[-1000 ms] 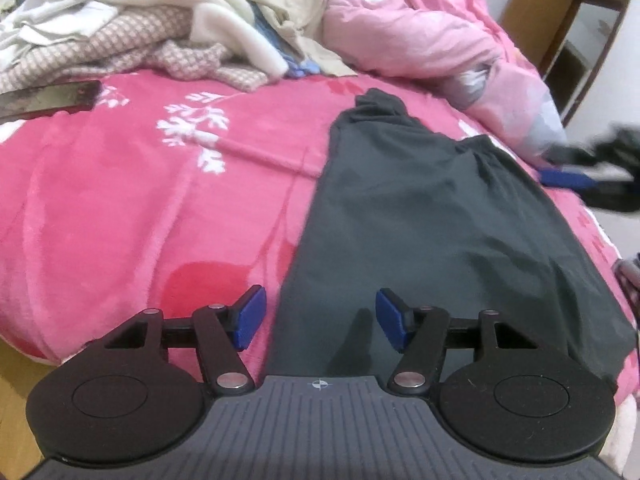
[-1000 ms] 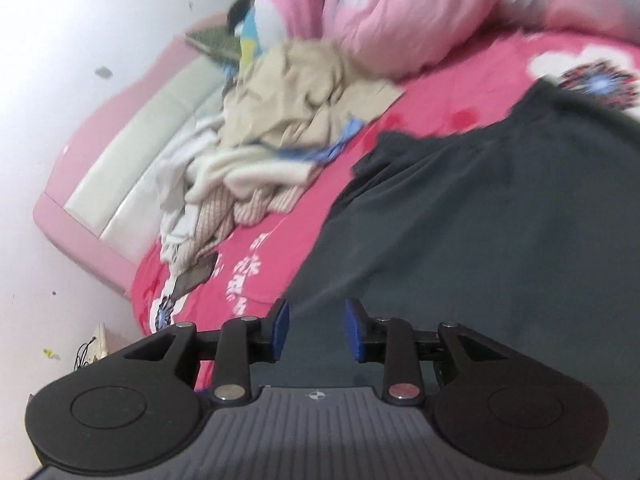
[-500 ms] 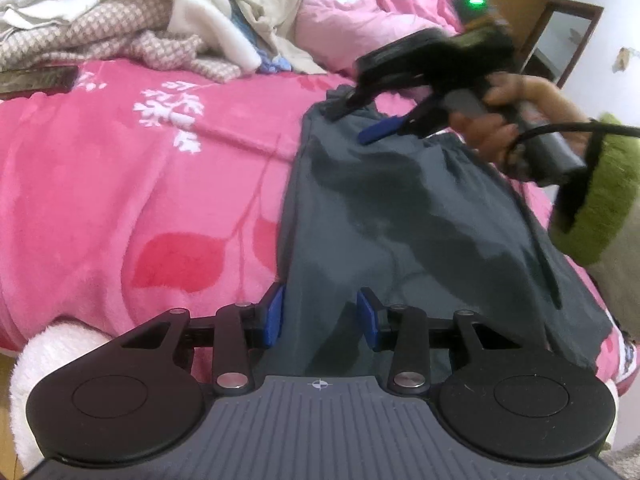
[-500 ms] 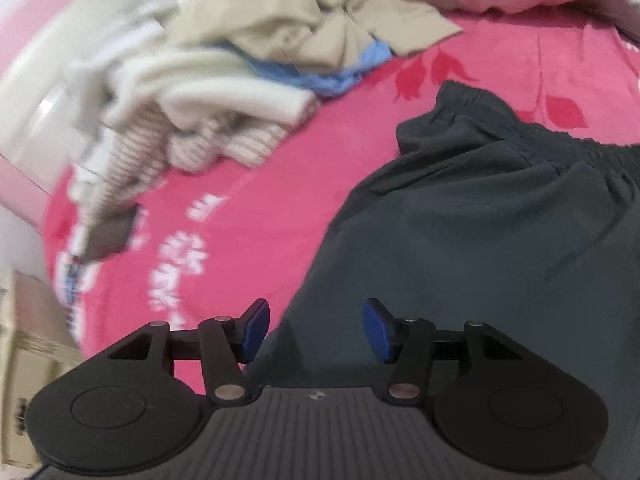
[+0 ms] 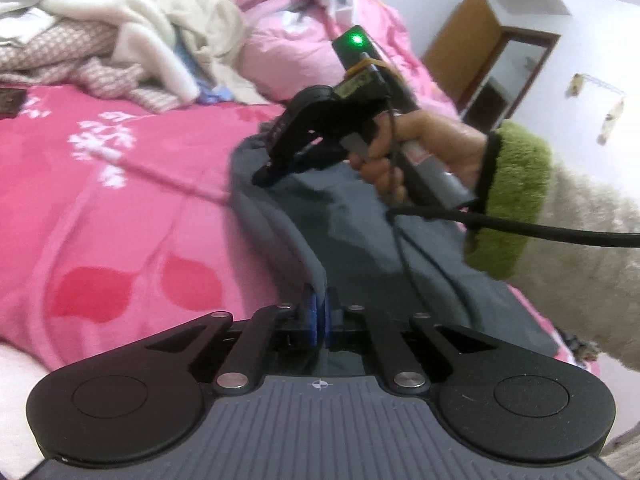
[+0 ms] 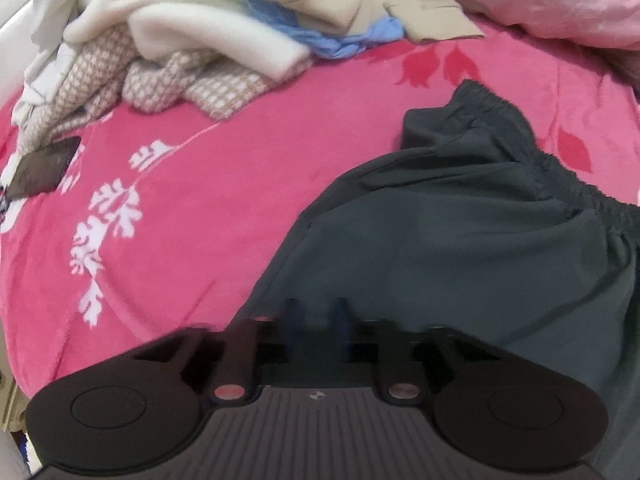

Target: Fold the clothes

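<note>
Dark grey shorts (image 5: 360,240) with an elastic waistband (image 6: 500,120) lie on a pink floral bedspread (image 5: 120,208). My left gripper (image 5: 319,316) is shut on the near left edge of the shorts, which is raised into a ridge. In the left wrist view my right gripper (image 5: 272,174) presses down on the shorts near the waistband. In the right wrist view its blue fingertips (image 6: 316,320) are blurred, a small gap apart, over the left edge of the shorts.
A pile of loose clothes (image 6: 192,32) lies at the head of the bed, beside a pink duvet (image 5: 304,40). A dark phone (image 6: 44,170) lies on the bedspread at the left. A wooden cabinet (image 5: 472,52) stands beyond the bed.
My left gripper has closed on the shorts' near edge and lifted it. My right gripper has come down onto the shorts near the waistband and its fingers have narrowed.
</note>
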`<state>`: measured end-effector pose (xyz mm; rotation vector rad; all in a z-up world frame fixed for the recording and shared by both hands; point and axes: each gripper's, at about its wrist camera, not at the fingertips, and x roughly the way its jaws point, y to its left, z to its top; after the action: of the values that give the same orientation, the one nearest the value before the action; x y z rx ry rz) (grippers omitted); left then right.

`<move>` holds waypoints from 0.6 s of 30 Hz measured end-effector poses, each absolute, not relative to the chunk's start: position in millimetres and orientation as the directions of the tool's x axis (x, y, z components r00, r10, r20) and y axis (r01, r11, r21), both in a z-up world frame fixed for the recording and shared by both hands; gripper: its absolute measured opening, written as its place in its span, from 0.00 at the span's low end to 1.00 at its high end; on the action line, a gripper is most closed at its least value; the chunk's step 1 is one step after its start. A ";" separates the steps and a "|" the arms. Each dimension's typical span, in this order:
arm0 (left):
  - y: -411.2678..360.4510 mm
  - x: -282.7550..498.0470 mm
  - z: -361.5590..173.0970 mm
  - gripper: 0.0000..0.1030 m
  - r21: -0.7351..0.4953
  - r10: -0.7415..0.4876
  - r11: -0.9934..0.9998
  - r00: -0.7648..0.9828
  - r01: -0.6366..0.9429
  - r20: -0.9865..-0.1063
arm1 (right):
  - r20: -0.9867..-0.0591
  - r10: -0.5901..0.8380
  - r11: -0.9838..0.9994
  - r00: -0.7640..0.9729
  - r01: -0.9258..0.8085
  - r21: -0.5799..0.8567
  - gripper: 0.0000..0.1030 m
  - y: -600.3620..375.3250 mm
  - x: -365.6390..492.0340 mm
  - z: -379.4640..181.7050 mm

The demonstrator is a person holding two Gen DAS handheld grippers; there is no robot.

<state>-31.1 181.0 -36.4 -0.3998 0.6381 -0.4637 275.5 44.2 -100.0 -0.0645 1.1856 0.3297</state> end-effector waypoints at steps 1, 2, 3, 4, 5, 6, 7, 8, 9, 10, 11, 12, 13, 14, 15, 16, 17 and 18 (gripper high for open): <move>178.2 -30.3 -34.9 0.01 -0.495 -0.537 0.817 0.704 0.295 -0.465 | -0.912 0.234 0.951 0.338 -0.275 0.142 0.01 38.5 276.3 -97.7; 175.1 -29.6 -32.5 0.01 -0.499 -0.547 0.810 0.701 0.306 -0.458 | -0.905 0.249 0.950 0.345 -0.267 0.160 0.00 32.7 276.6 -94.8; 171.9 -29.0 -30.2 0.01 -0.503 -0.557 0.804 0.698 0.317 -0.450 | -0.897 0.264 0.949 0.355 -0.263 0.175 0.00 26.6 276.4 -91.3; 168.8 -28.4 -27.8 0.01 -0.507 -0.568 0.797 0.694 0.328 -0.443 | -0.888 0.276 0.947 0.367 -0.260 0.187 0.00 20.4 276.1 -86.3; 164.2 -25.5 -25.2 0.01 -0.514 -0.582 0.787 0.687 0.340 -0.436 | -0.879 0.288 0.946 0.380 -0.255 0.199 0.00 14.2 276.0 -80.4; 159.6 -22.6 -22.5 0.01 -0.522 -0.596 0.777 0.679 0.352 -0.429 | -0.869 0.299 0.945 0.393 -0.251 0.211 0.00 8.0 276.0 -74.6; 155.0 -19.7 -19.9 0.01 -0.529 -0.610 0.767 0.671 0.364 -0.422 | -0.859 0.311 0.943 0.406 -0.246 0.225 0.00 0.7 276.7 -67.8; 150.4 -16.7 -17.3 0.01 -0.536 -0.624 0.756 0.662 0.376 -0.416 | -0.849 0.321 0.941 0.419 -0.241 0.237 0.00 -7.1 278.0 -60.4; 143.8 -12.7 -14.5 0.01 -0.540 -0.637 0.746 0.653 0.389 -0.410 | -0.839 0.329 0.940 0.433 -0.235 0.247 0.00 -15.3 279.2 -53.4; 137.1 -8.7 -11.6 0.01 -0.544 -0.650 0.736 0.644 0.403 -0.404 | -0.830 0.335 0.939 0.447 -0.230 0.255 0.00 -24.1 280.3 -46.6; 130.5 -4.7 -8.8 0.01 -0.548 -0.663 0.726 0.634 0.416 -0.398 | -0.819 0.341 0.938 0.461 -0.224 0.265 0.00 -33.0 281.6 -39.5; 123.8 -0.7 -6.0 0.01 -0.551 -0.676 0.715 0.624 0.429 -0.391 | -0.808 0.345 0.937 0.477 -0.219 0.272 0.00 -42.3 283.4 -31.9; 115.0 2.9 -2.9 0.01 -0.549 -0.687 0.707 0.616 0.446 -0.385 | -0.797 0.346 0.938 0.496 -0.212 0.275 0.00 -52.6 285.3 -23.3; 106.0 6.6 0.2 0.01 -0.547 -0.698 0.698 0.607 0.462 -0.379 | -0.785 0.348 0.937 0.513 -0.204 0.282 0.00 -64.0 287.4 -14.4; 97.0 10.2 3.2 0.01 -0.544 -0.709 0.689 0.599 0.479 -0.372 | -0.774 0.354 0.935 0.524 -0.194 0.296 0.00 -75.6 288.2 -8.1; 88.2 14.7 4.8 0.01 -0.544 -0.721 0.679 0.586 0.493 -0.369 | -0.765 0.360 0.933 0.533 -0.183 0.311 0.00 -87.1 287.7 -3.8; 79.5 19.1 6.3 0.01 -0.544 -0.733 0.669 0.573 0.507 -0.367 | -0.758 0.368 0.929 0.539 -0.171 0.329 0.00 -98.3 286.6 -0.5; 71.1 22.1 7.3 0.01 -0.538 -0.740 0.663 0.564 0.520 -0.367 | -0.752 0.388 0.920 0.533 -0.168 0.355 0.00 -108.7 285.6 1.5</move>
<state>22.1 71.1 7.3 -0.3948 0.6116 -0.7638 285.6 -108.7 1.5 0.2521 0.9543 0.3353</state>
